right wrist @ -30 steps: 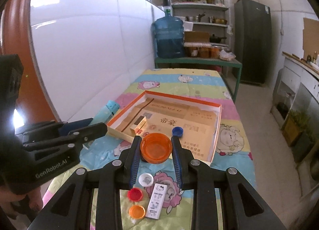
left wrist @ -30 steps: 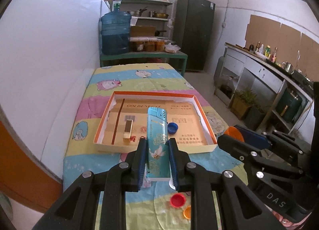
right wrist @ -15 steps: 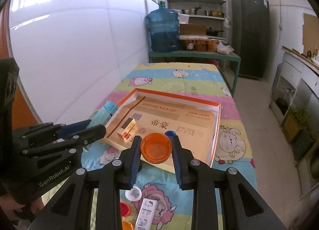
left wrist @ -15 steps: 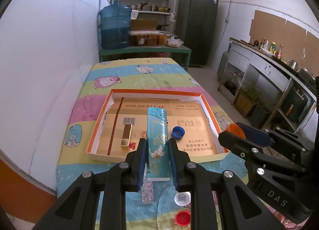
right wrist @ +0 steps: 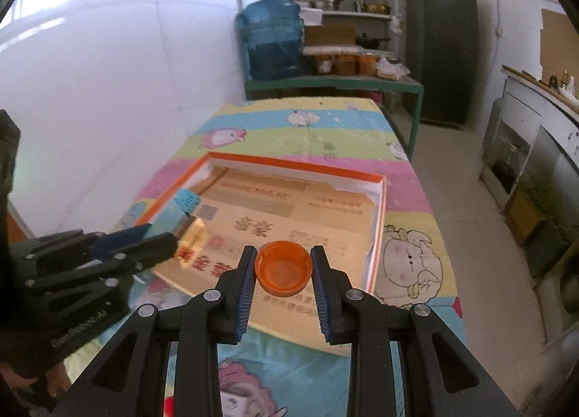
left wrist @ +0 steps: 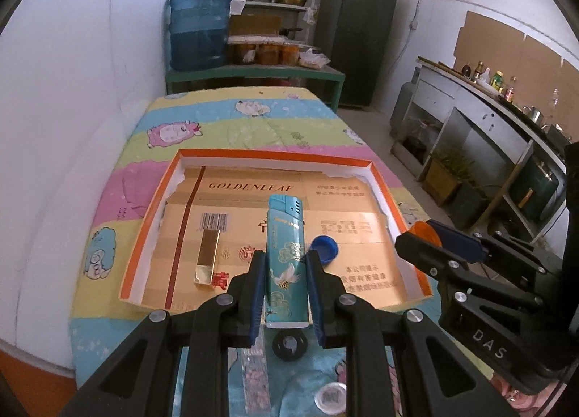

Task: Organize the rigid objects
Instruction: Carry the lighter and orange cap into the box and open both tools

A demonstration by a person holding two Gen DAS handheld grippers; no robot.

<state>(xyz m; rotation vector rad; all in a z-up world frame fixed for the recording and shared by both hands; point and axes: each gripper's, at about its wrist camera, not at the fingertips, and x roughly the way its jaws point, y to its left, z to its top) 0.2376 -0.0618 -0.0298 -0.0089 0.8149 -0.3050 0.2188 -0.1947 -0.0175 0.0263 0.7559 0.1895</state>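
Left gripper (left wrist: 286, 272): pinching tall teal printed lighter (left wrist: 286, 258), frame centre.
Right gripper (right wrist: 283, 272): clamping round orange plastic cap (right wrist: 283, 268).
Orange-rimmed shallow cardboard tray (left wrist: 253, 156): beneath both.

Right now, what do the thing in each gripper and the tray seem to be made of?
Lighter: probably a glossy printed wrap over plastic; crane picture, moulded blue top.
Orange cap: translucent plastic; light glows through, ribbed rim.
Tray: cardboard, orange outside, white inside; one inner edge looks torn. Its printed gold liner seems to be card as well.
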